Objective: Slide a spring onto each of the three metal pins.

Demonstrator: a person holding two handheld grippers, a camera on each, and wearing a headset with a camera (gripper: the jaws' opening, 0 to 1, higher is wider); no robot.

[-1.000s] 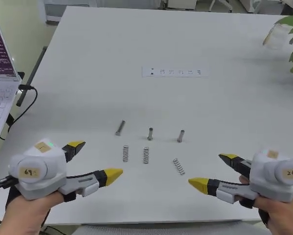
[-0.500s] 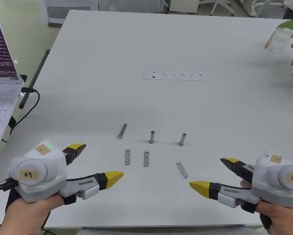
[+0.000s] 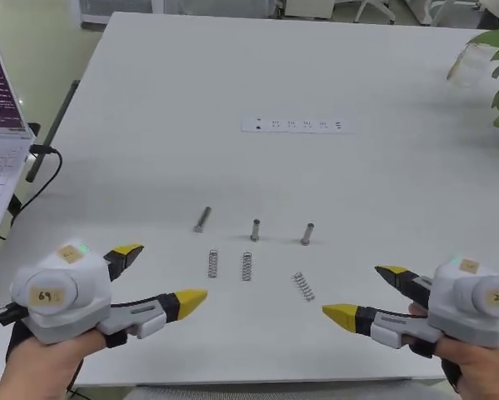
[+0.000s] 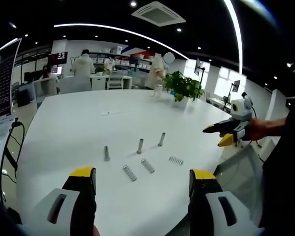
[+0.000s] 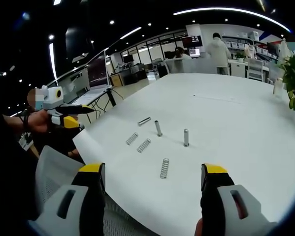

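Since no spring is on a pin yet, I hold my left gripper (image 3: 162, 272) and right gripper (image 3: 359, 290) low by the near edge of the desk (image 3: 332, 75), the fingers of both spread apart and empty, flanking the parts so either can reach in. The three springs (image 3: 247, 266) lie loose on the bare desk toward that edge. The three pins (image 3: 255, 230) sit just behind them, two upright, the one toward the left edge apparently tipped over.

Three pins (image 3: 255, 230), three springs (image 3: 247, 266), white table (image 3: 232, 75)
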